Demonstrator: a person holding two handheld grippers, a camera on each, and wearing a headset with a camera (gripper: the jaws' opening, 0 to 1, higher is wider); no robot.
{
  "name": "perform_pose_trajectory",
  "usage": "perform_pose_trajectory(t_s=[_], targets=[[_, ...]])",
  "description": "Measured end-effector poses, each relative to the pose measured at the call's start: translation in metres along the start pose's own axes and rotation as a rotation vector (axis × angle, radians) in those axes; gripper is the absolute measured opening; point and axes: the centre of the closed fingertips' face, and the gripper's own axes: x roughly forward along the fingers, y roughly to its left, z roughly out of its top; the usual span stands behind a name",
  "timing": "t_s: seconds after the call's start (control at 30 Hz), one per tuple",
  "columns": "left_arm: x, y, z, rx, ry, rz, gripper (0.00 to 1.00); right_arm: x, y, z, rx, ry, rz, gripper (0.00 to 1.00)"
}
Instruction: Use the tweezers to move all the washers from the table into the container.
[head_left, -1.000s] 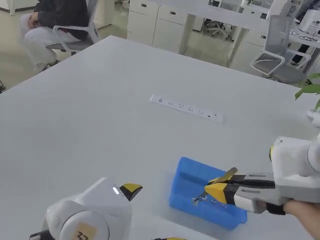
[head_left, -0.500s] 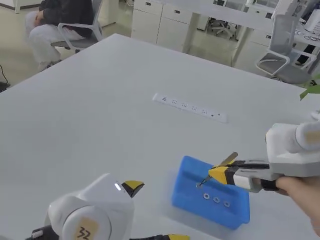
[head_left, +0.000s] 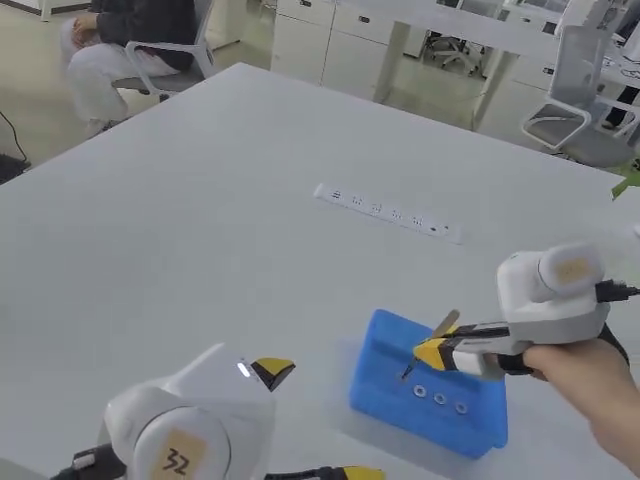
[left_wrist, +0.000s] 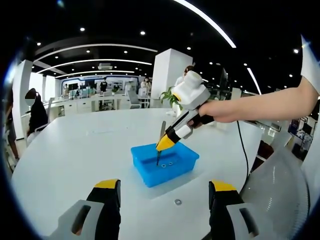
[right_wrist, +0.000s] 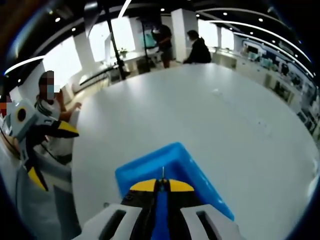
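A blue container (head_left: 385, 345) sits near the table's front edge with three small washers (head_left: 440, 398) lying in it. My right gripper (head_left: 432, 353) is shut on the tweezers (head_left: 408, 370), whose tips hang just above the container's floor, left of the washers. From the left gripper view I see the same tweezers (left_wrist: 159, 152) pointing down into the container (left_wrist: 150, 172). One washer (left_wrist: 177, 202) lies on the table in front of the container, between the open jaws of my left gripper (left_wrist: 164, 184). That gripper (head_left: 312, 422) is at the bottom left of the head view.
A white power strip (head_left: 388, 212) lies across the middle of the table (head_left: 200, 220). A seated person (head_left: 130, 40) is at the far left corner. Office chairs and cabinets stand beyond the far edge.
The tweezers' tips have lifted off the container floor and drawn back to the left of the washers. The head view has shifted; the left gripper has stayed low and open.
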Motion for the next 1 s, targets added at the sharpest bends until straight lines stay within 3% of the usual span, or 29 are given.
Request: perform_pose_trajectory(t_s=[0.4,0.83,1.0], targets=[[0.0,0.0,0.0,0.0,0.003,-0.002,0.71,0.006,-0.014,-0.011,-0.006,0.037,-0.019,0.04],[0.0,0.0,-0.001,0.002,0.005,-0.002,0.71,0.009,-0.011,-0.012,-0.017,0.041,-0.021,0.04],[0.0,0.0,-0.001,0.002,0.004,-0.001,0.71,0.01,-0.015,-0.014,-0.053,0.049,-0.034,0.04]])
